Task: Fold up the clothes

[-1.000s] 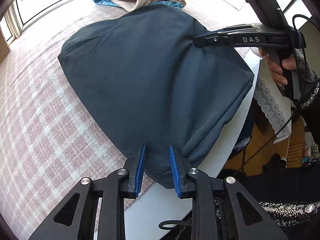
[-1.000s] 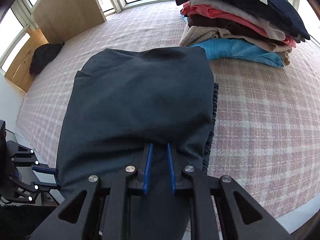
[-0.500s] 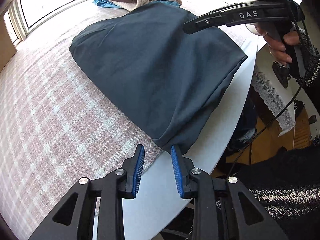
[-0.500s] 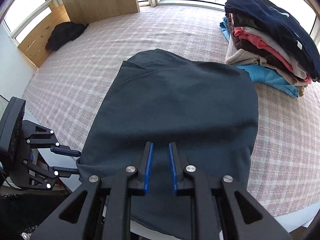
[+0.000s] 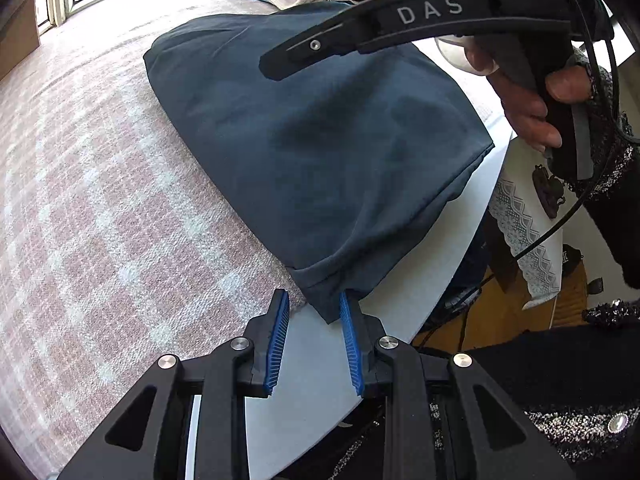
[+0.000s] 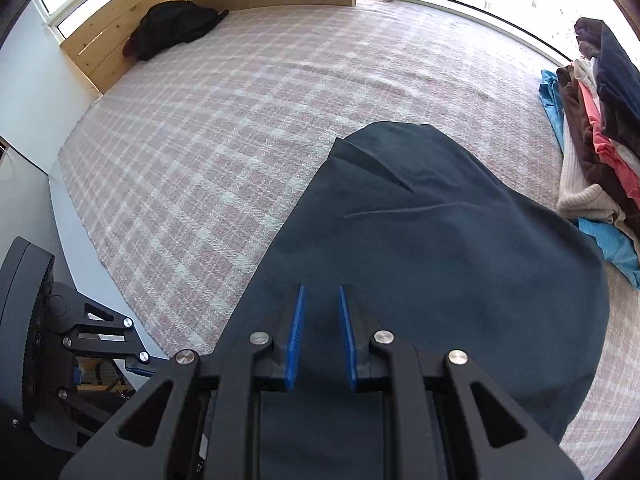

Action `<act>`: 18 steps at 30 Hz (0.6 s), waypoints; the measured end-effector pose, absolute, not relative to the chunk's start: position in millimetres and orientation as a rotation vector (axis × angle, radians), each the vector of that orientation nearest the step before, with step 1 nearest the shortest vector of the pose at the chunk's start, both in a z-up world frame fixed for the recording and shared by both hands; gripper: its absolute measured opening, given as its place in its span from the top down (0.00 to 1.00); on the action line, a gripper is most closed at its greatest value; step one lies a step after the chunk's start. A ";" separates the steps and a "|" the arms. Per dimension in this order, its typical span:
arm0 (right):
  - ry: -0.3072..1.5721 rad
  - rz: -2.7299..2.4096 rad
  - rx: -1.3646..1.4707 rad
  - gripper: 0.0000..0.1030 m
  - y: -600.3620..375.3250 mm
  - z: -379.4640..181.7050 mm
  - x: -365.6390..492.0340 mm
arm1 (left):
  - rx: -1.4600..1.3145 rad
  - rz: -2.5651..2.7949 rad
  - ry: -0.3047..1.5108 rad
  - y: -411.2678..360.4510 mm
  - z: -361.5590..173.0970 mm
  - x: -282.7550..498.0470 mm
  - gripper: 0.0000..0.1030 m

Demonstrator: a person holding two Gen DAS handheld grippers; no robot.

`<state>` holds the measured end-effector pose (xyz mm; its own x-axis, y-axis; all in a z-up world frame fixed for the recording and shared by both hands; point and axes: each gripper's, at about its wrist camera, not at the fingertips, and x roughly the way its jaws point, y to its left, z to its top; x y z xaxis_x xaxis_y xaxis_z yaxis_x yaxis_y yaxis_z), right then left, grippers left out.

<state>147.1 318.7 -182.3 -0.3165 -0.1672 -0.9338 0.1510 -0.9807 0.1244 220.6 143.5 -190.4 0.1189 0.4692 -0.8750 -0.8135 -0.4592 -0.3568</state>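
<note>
- Since the earlier frames, the right gripper (image 6: 323,308) has swung across the dark blue garment (image 5: 320,148); in its own view the stack of folded clothes (image 6: 596,160) has shifted from the upper centre to the far right edge, and the wooden headboard (image 6: 120,44) has come into view at upper left.
- The left gripper (image 5: 314,314) has drawn back from the garment's near corner; in the earliest frame that corner filled the gap between its blue pads, and now only the corner tip lies there.
- Left gripper state: jaws stand partly apart. The corner tip touches the right-hand pad; the left-hand pad is clear of the cloth. No grip is visible.
- Right gripper state: jaws narrowly apart, blue pads parallel, above the garment. Whether cloth is pinched between them cannot be told.
- A hand (image 5: 528,96) holds the right gripper's handle, seen from the left wrist view.
- Garment location: folded flat on the pink plaid bedcover (image 6: 240,140), its near edge overhanging the white bed edge (image 5: 404,292).
- The stack of folded clothes lies just beyond the garment's far end.
</note>
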 end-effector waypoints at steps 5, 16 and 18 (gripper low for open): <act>-0.026 -2.374 1.782 0.83 324.7 -199.2 138.9 | -1.320 1.565 0.331 140.0 -183.0 221.9 0.89; -0.166 -2.373 1.760 0.83 338.1 -189.5 150.8 | -1.271 1.545 0.340 120.0 -157.0 236.1 1.00; -0.209 -2.347 1.704 0.82 333.0 -179.2 165.2 | -1.271 1.548 0.339 115.9 -159.3 230.3 1.00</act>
<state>165.2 333.0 -179.2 -0.2950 -0.2702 -0.9165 0.1036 -0.9626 0.2504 230.3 115.9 -159.3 0.1212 0.5320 -0.8380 -0.8335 -0.4040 -0.3770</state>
